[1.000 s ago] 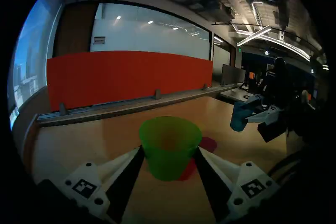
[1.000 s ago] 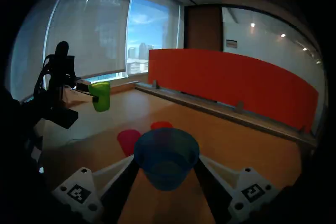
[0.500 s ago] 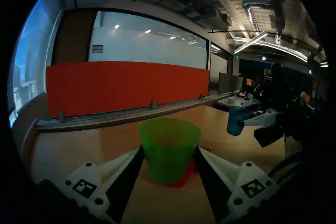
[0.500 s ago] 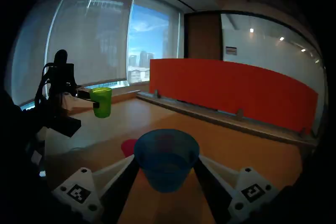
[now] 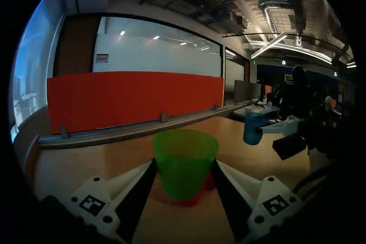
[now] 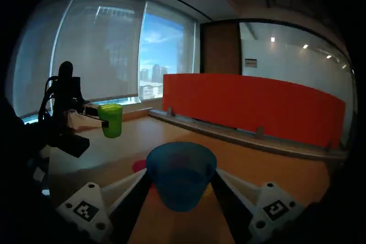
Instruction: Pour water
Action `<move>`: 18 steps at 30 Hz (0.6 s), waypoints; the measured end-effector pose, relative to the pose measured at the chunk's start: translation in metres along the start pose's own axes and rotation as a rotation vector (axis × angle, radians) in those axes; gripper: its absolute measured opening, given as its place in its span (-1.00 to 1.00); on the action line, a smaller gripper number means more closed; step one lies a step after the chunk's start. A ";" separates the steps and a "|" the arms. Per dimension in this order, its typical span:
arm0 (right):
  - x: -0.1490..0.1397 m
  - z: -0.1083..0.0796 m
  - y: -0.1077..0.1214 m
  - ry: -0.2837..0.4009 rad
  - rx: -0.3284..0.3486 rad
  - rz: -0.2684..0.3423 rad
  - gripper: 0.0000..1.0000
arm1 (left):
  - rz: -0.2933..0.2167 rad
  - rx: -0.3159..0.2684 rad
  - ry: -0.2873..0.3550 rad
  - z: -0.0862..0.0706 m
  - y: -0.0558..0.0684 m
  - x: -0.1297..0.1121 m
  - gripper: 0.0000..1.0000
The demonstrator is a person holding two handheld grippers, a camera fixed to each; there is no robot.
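Note:
In the left gripper view, my left gripper (image 5: 185, 170) is shut on a green plastic cup (image 5: 185, 161), held upright over the wooden table (image 5: 91, 161). My right gripper (image 6: 181, 181) is shut on a blue plastic cup (image 6: 181, 175), also upright. The blue cup (image 5: 252, 127) appears again at the right of the left gripper view, held by the other gripper. At the left of the right gripper view the green cup (image 6: 110, 120) hangs in the left gripper. Red coasters (image 5: 201, 189) peek out beneath the green cup, and a pink one (image 6: 139, 166) lies left of the blue cup.
An orange partition (image 5: 132, 97) with a metal rail runs along the table's far edge. Large windows (image 6: 114, 65) stand behind the left gripper. Office desks and a chair (image 5: 297, 93) lie beyond the table's right end.
Both grippers tilted closer to level, so the coasters slid mostly out of sight under the cups. Both cups stay gripped and upright.

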State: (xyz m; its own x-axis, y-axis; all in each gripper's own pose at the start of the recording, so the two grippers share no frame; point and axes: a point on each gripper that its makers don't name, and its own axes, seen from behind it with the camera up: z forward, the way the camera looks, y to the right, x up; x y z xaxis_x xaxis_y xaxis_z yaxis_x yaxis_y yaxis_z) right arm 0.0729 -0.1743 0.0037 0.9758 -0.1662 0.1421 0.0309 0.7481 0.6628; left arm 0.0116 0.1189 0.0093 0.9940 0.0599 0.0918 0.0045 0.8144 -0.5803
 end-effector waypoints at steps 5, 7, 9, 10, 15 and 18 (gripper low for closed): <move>0.004 0.002 -0.001 0.027 -0.007 -0.013 0.76 | -0.001 -0.010 0.009 0.001 0.004 0.001 0.64; 0.006 0.003 0.000 0.039 -0.013 -0.016 0.76 | -0.001 -0.011 0.011 0.002 0.005 0.002 0.64; 0.008 0.004 0.000 0.052 -0.018 -0.017 0.76 | 0.001 -0.012 0.014 0.002 0.006 0.002 0.64; 0.009 0.004 0.001 0.057 -0.019 -0.014 0.76 | 0.002 -0.014 0.014 0.002 0.007 0.003 0.64; 0.012 0.006 0.002 0.072 -0.019 -0.003 0.76 | 0.008 -0.019 0.018 0.002 0.009 0.004 0.64; 0.014 0.006 0.003 0.075 -0.019 -0.003 0.76 | 0.010 -0.022 0.018 0.003 0.010 0.004 0.64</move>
State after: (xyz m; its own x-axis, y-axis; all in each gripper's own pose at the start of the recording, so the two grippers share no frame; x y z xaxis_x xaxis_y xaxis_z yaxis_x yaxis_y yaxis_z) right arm 0.0852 -0.1780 0.0120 0.9892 -0.1198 0.0842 0.0369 0.7600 0.6489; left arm 0.0154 0.1291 0.0058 0.9958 0.0573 0.0712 -0.0033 0.8010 -0.5987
